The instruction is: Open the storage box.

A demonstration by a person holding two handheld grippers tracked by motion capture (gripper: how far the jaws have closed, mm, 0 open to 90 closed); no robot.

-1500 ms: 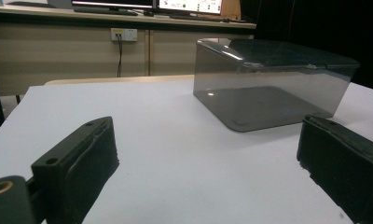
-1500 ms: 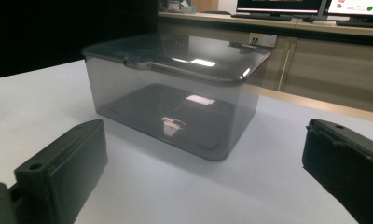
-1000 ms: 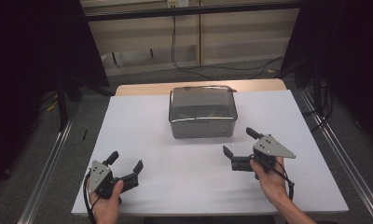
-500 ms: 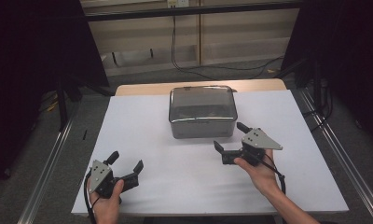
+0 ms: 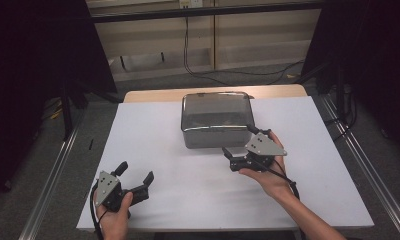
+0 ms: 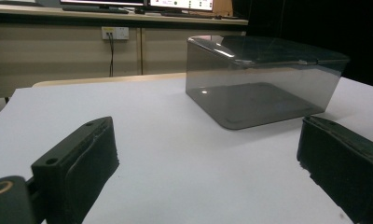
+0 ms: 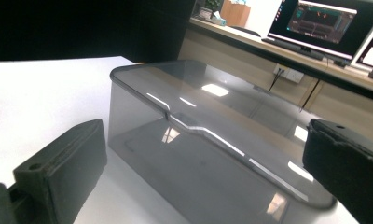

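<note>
A smoky grey translucent box with a lid (image 5: 216, 119) (image 6: 261, 77) (image 7: 208, 149) stands at the far middle of the white table (image 5: 153, 135). My right gripper (image 5: 238, 142) (image 7: 203, 172) hangs open just off the box's near right corner, its jaws pointing at the box's side with nothing between them. My left gripper (image 5: 135, 172) (image 6: 208, 163) sits open low over the table's near left, well apart from the box, jaws empty. A hand holds each gripper.
Bare white tabletop (image 6: 175, 154) lies between the two grippers. Metal rails (image 5: 53, 180) run along both sides of the table. Cables (image 5: 208, 75) lie on the floor beyond the far edge. Monitors (image 7: 324, 21) stand on a desk behind.
My right gripper has moved left and forward, from the table's right side up to the box's near right corner. The left gripper has stayed put.
</note>
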